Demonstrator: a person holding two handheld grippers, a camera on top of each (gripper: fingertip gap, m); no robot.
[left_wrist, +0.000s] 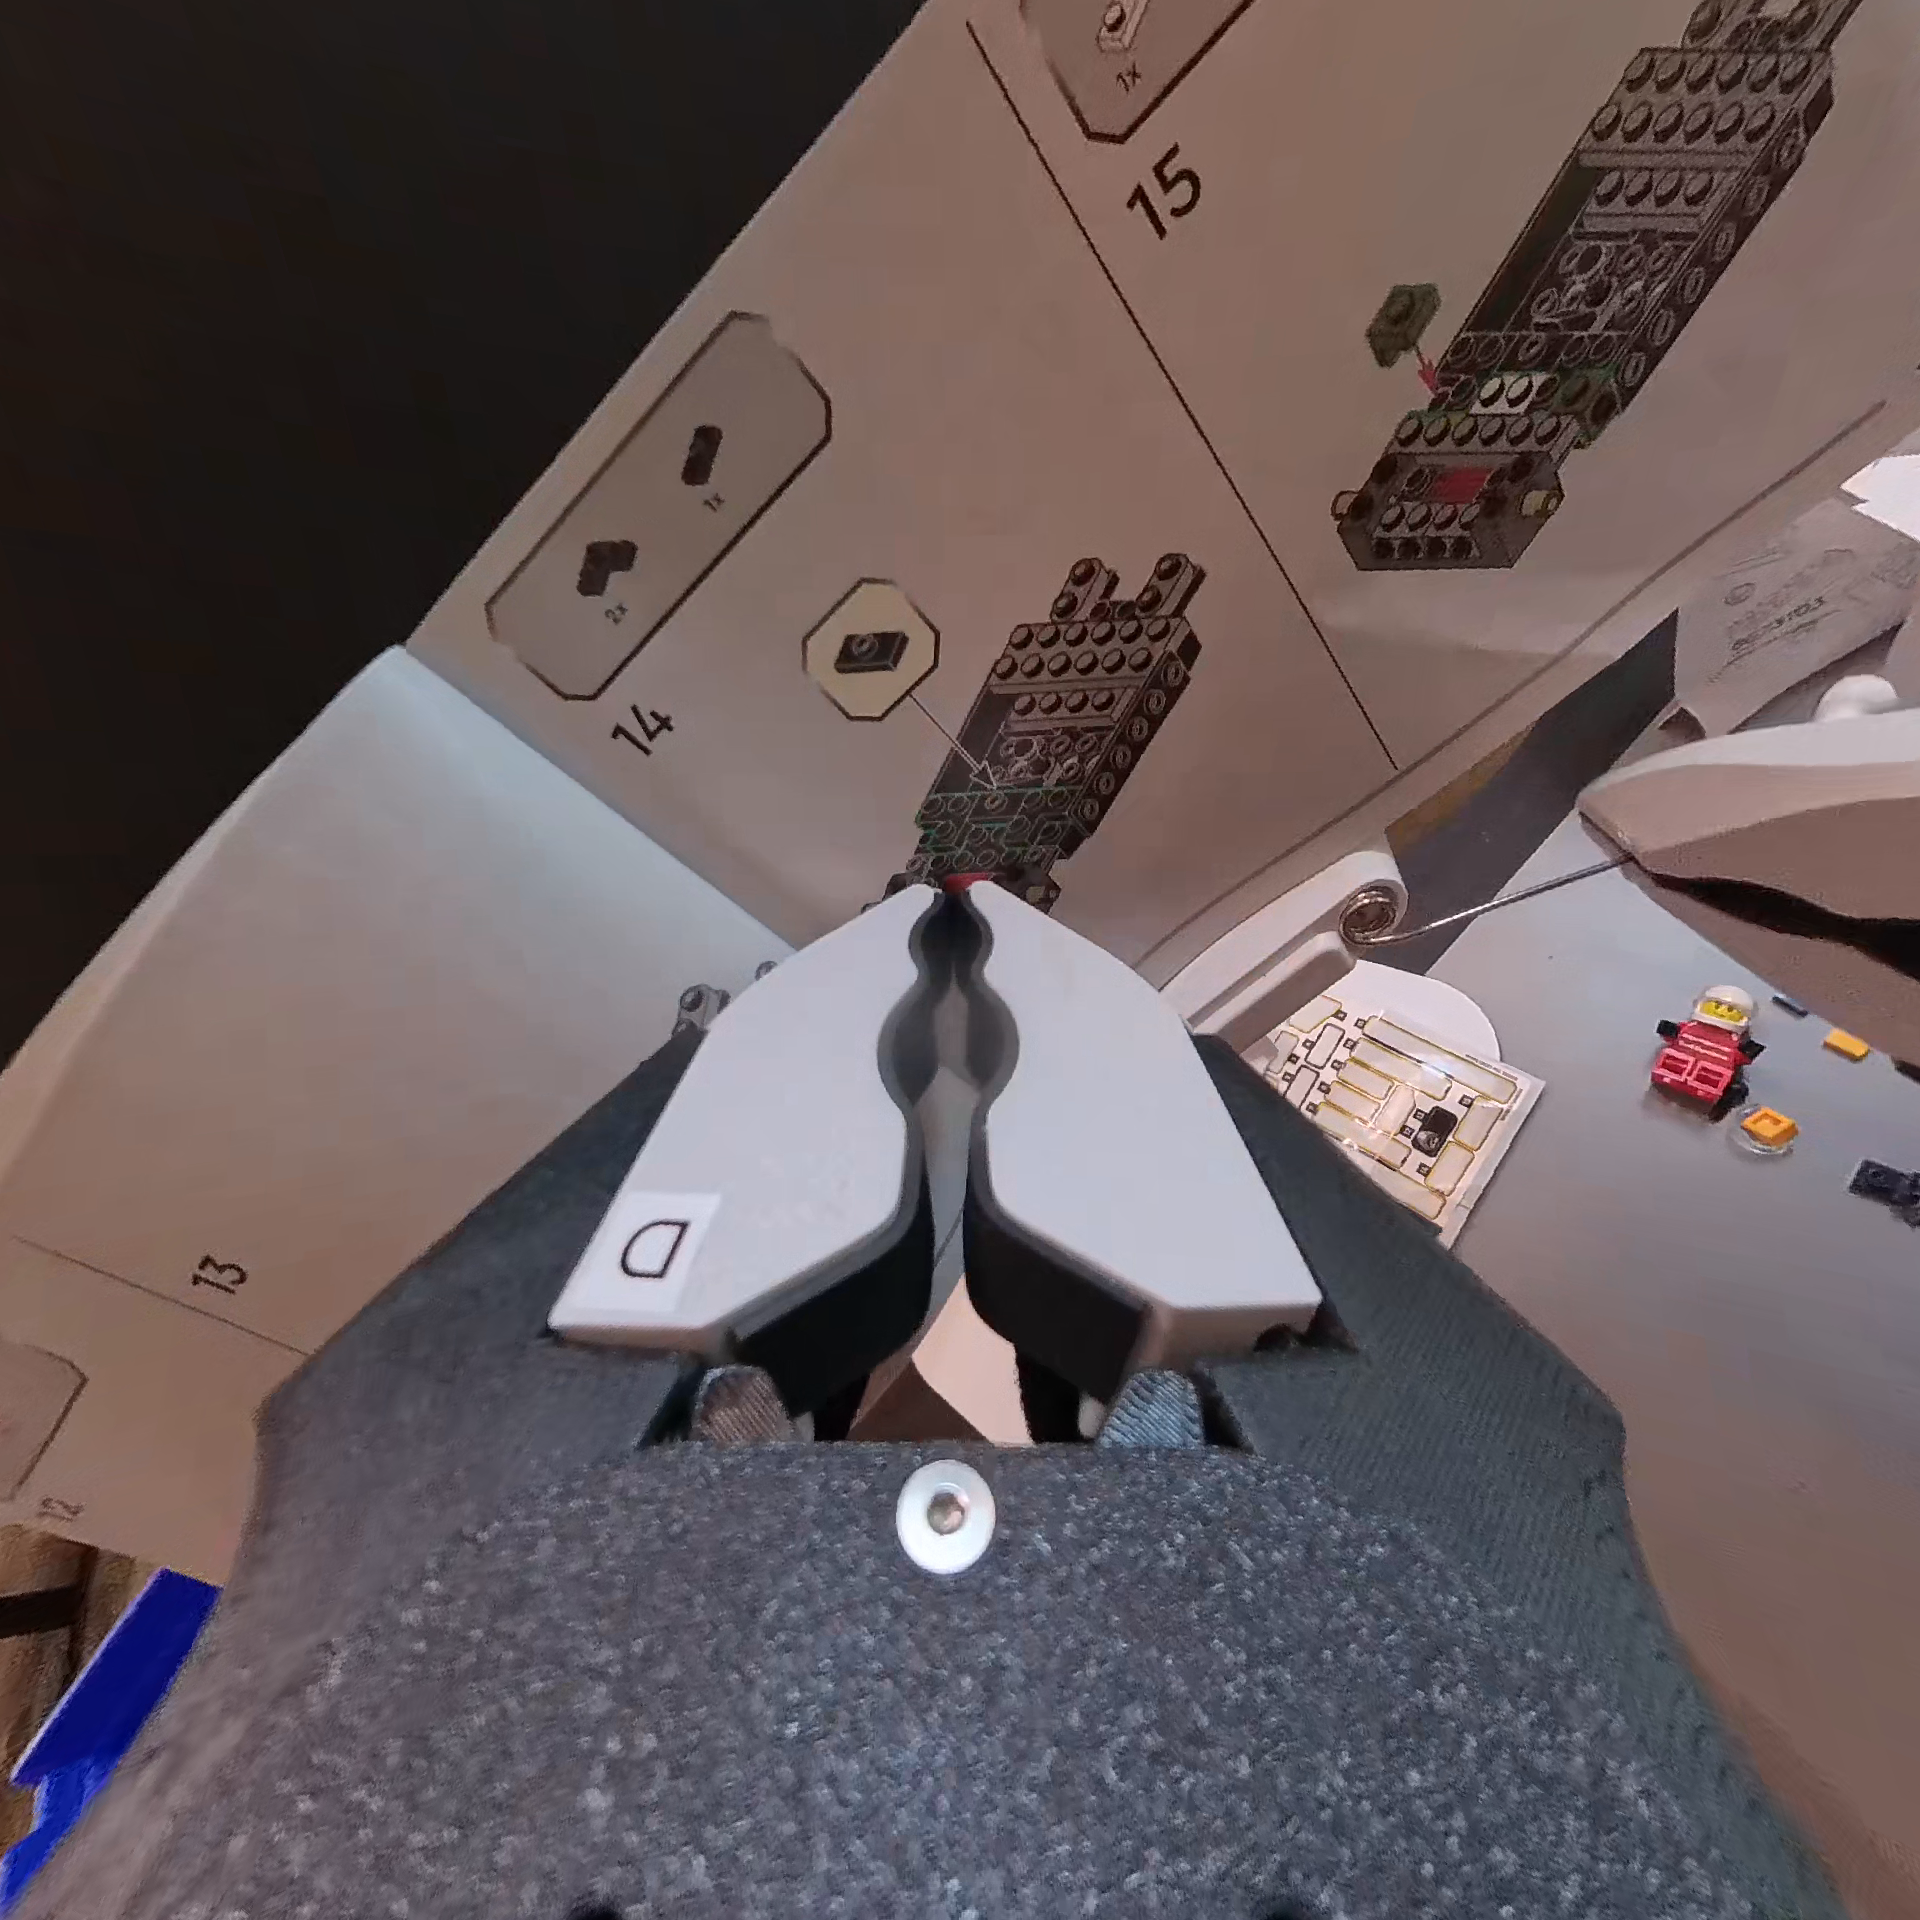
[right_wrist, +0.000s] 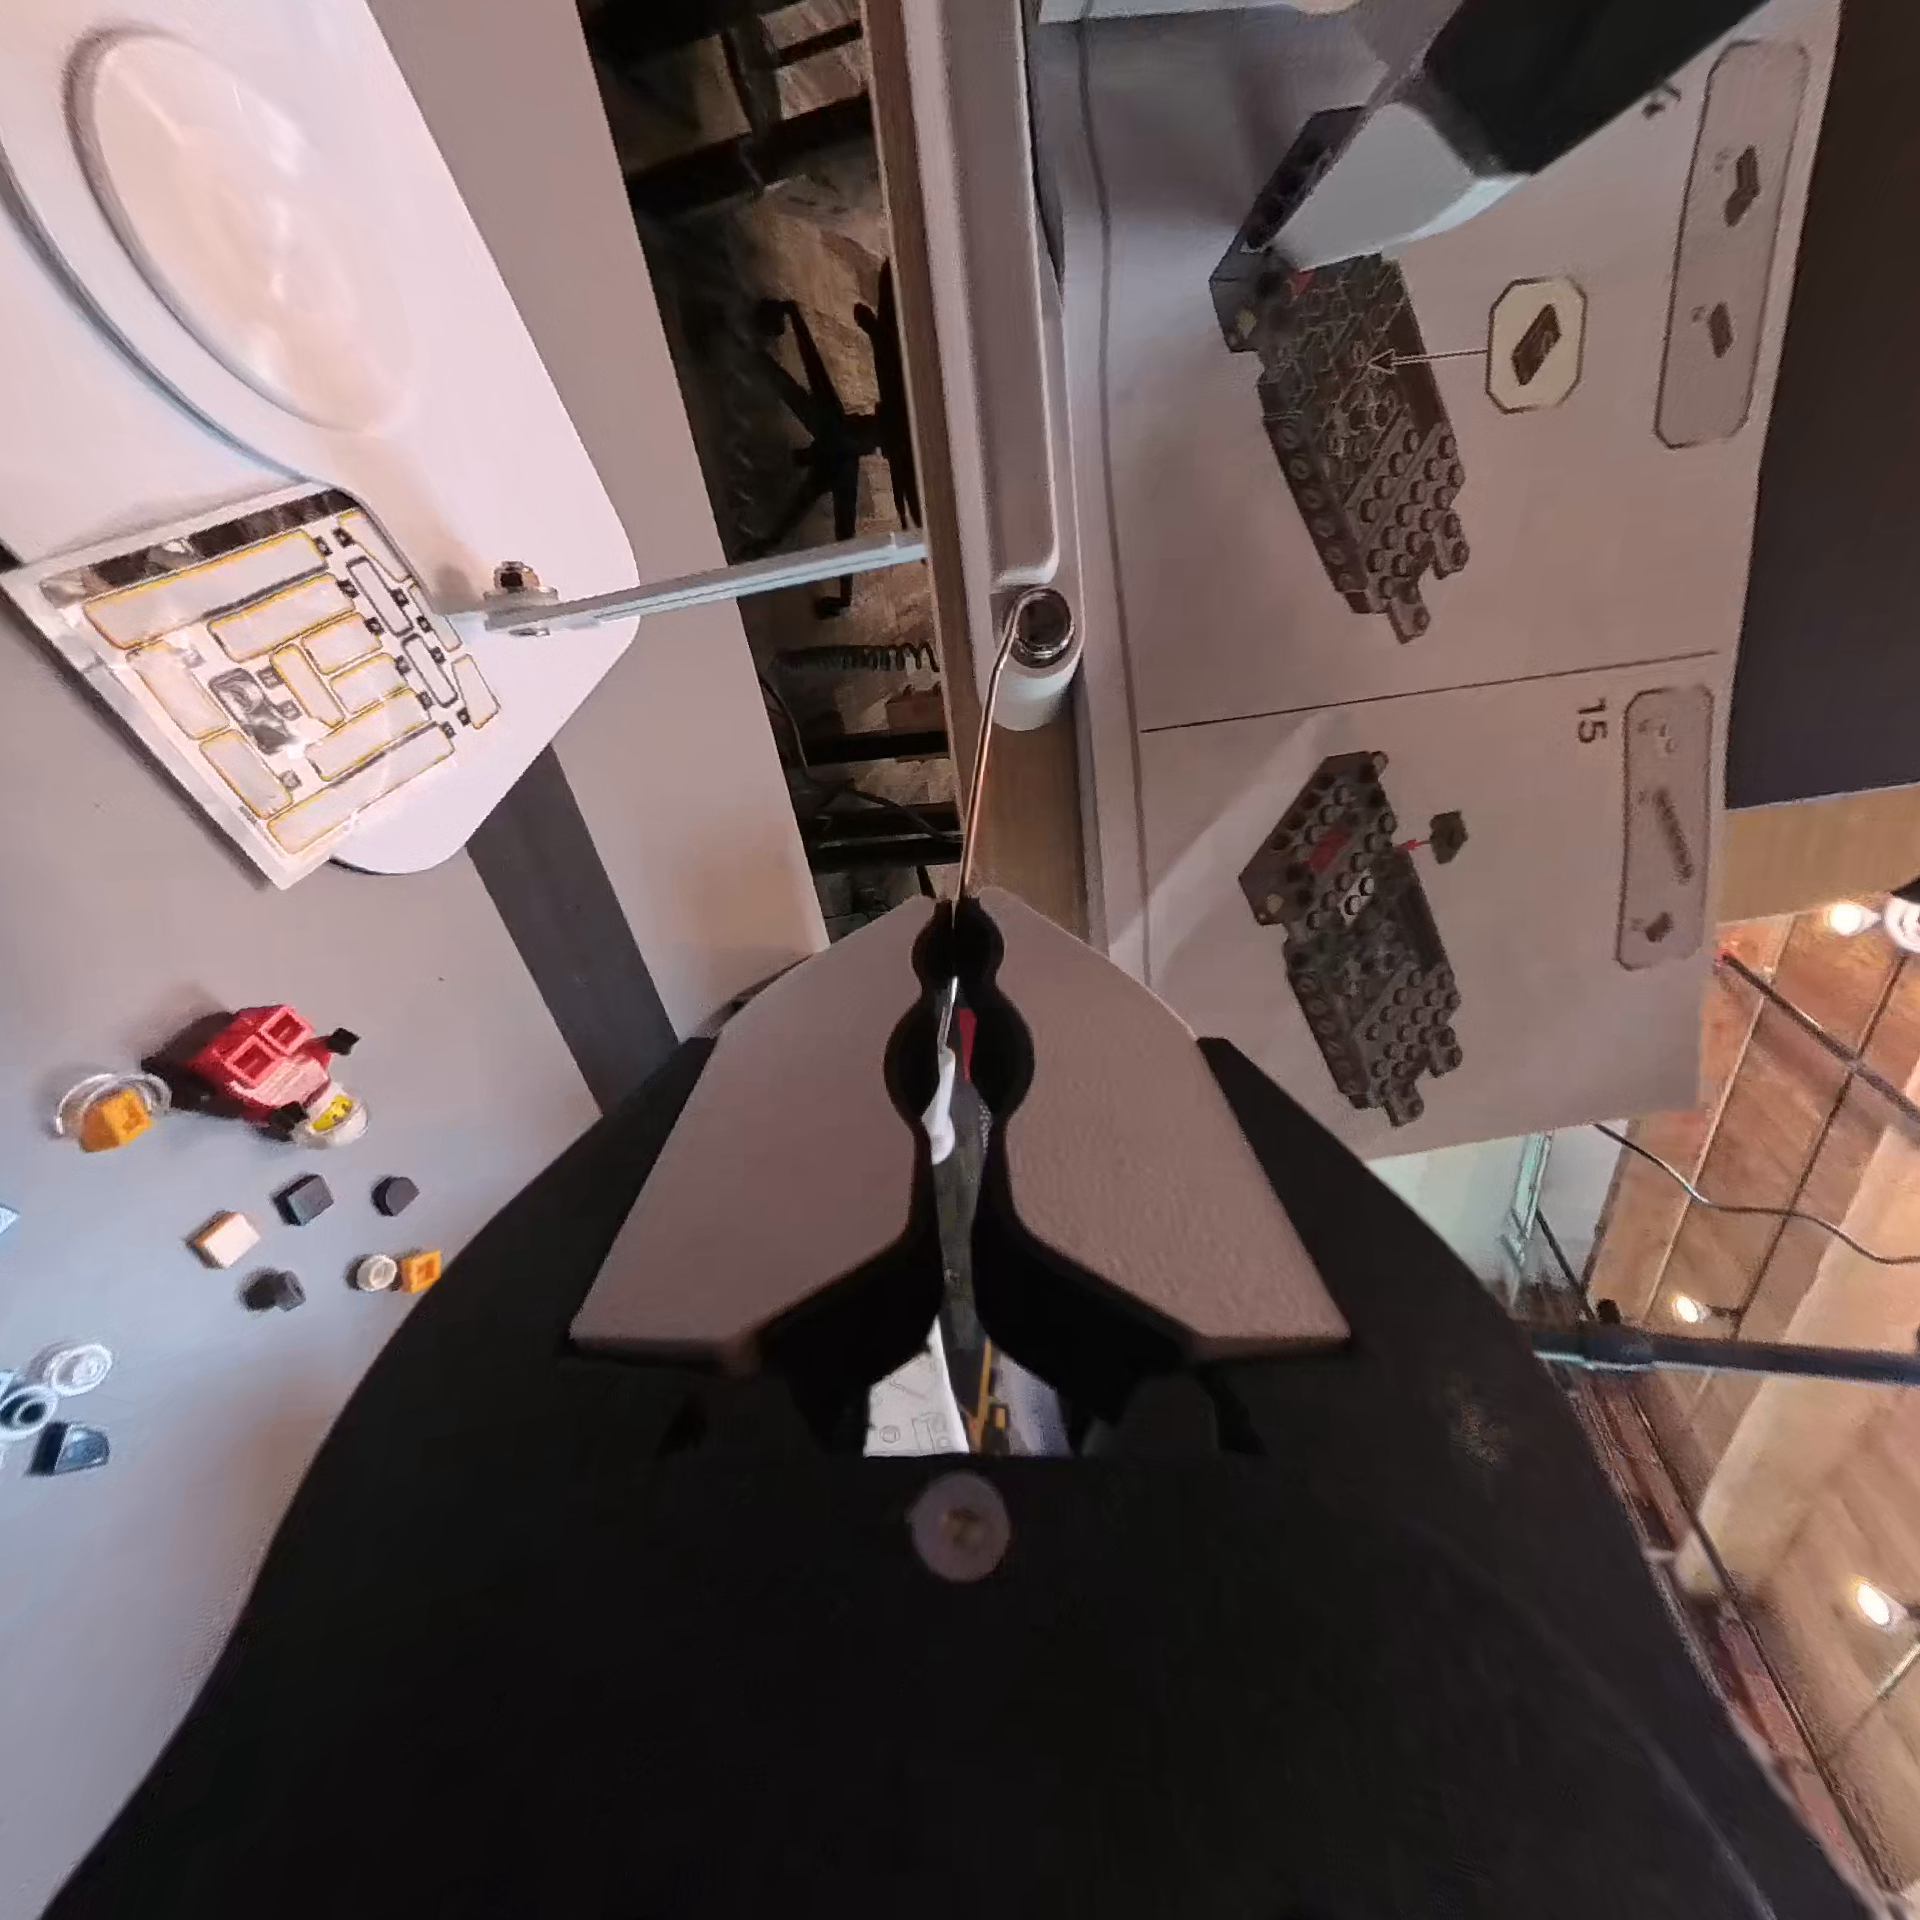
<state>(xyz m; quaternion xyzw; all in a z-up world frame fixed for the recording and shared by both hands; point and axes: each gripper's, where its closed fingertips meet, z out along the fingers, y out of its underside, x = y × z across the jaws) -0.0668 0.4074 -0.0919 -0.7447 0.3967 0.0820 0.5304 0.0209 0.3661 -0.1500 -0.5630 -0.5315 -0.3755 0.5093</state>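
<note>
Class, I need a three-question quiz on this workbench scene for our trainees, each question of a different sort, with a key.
1. True or false: the jaws of the right gripper are closed on a thin metal wire.
2. What colour is the body of the toy figure lying on the grey table? A blue, B red, C green.
3. Short answer: which lies nearer the toy figure, the orange brick or the open booklet?

Key: 1 true; 2 B; 3 the orange brick.
</note>
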